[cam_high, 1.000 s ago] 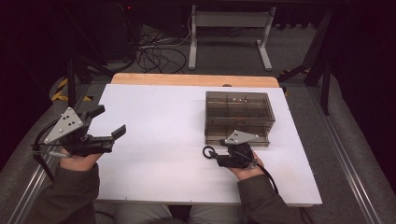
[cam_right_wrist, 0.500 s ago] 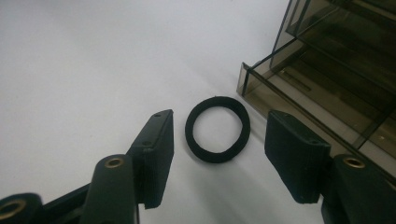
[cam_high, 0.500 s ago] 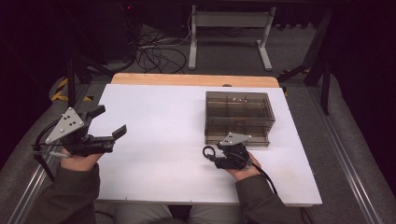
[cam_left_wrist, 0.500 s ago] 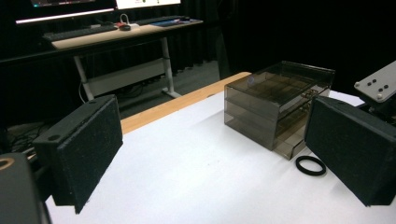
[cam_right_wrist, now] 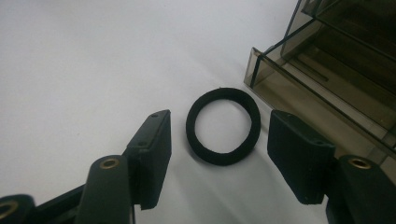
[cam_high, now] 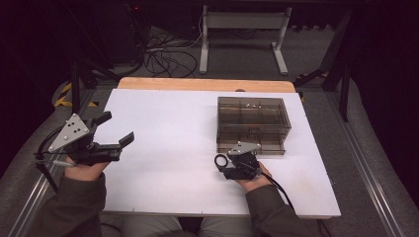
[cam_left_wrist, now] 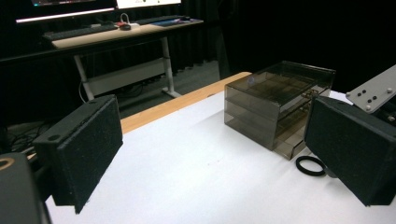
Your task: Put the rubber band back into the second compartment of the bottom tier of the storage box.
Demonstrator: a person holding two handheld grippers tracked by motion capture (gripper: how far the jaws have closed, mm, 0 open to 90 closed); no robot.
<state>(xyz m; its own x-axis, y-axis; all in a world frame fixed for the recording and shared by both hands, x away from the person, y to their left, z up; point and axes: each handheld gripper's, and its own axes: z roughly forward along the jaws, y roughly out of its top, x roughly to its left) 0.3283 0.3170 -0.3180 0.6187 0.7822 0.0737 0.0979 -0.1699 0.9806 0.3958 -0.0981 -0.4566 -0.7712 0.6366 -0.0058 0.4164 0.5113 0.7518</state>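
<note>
A black rubber ring (cam_right_wrist: 223,126) lies flat on the white table, just left of the front of a smoky clear drawer box (cam_high: 253,118). My right gripper (cam_right_wrist: 222,119) is open and low over the table, one jaw on each side of the ring without touching it. From above, the ring (cam_high: 221,160) shows at the tip of the right gripper (cam_high: 225,166). My left gripper (cam_high: 116,128) is held open above the table's left side with nothing between its jaws. It faces the box (cam_left_wrist: 275,107) and the ring (cam_left_wrist: 310,165).
The box's bottom drawer (cam_high: 252,146) stands pulled out a little toward me. A wooden strip (cam_high: 202,85) runs along the table's far edge. Beyond it are a desk frame and cables on the floor. A metal rail (cam_high: 368,173) borders the right side.
My right gripper has slid a little to the left, bringing its jaws around the ring. The left gripper has barely moved.
</note>
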